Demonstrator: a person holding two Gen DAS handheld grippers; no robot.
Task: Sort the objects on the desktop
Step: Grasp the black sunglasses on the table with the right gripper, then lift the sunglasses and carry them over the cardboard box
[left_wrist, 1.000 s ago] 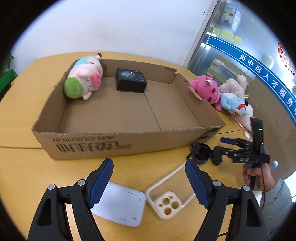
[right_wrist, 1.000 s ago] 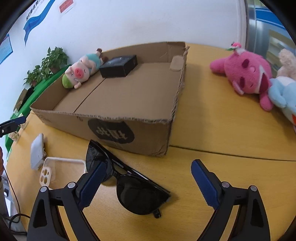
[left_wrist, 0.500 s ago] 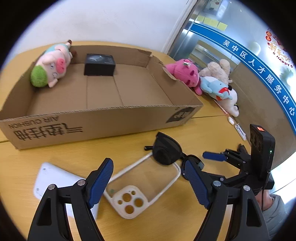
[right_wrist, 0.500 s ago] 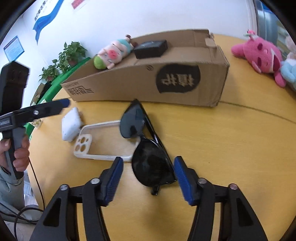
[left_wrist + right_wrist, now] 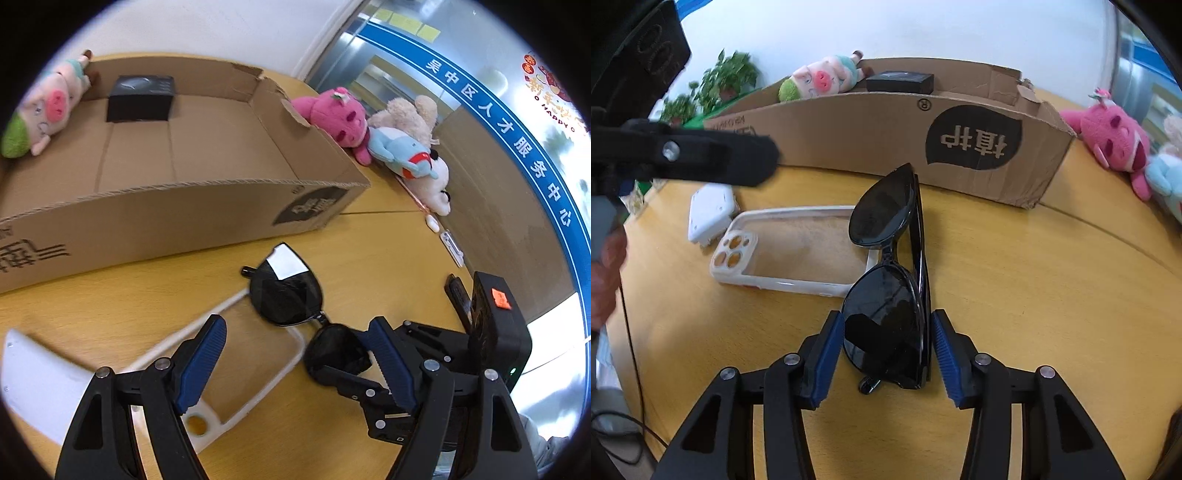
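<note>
Black sunglasses (image 5: 886,295) lie folded on the wooden table (image 5: 1034,295), one lens resting over the corner of a clear phone case (image 5: 798,247). My right gripper (image 5: 886,347) straddles the nearer lens. Its jaws are closing, and the blue pads stand right beside the frame on both sides, with a sliver of gap on the right. My left gripper (image 5: 297,325) is open and hovers over the phone case (image 5: 258,354), with the sunglasses (image 5: 284,291) just beyond its right finger. A white flat device (image 5: 40,387) lies to the left.
An open cardboard box (image 5: 184,214) behind holds a pig plush (image 5: 48,107) and a small black box (image 5: 140,98). Pink (image 5: 336,118), blue (image 5: 399,147) and beige (image 5: 410,110) plush toys lie right of it. A person's hand (image 5: 605,273) holds the left gripper's handle.
The right gripper came down over the sunglasses and its jaws narrowed around the near lens. The left gripper swung right and lower, from the white device to the phone case.
</note>
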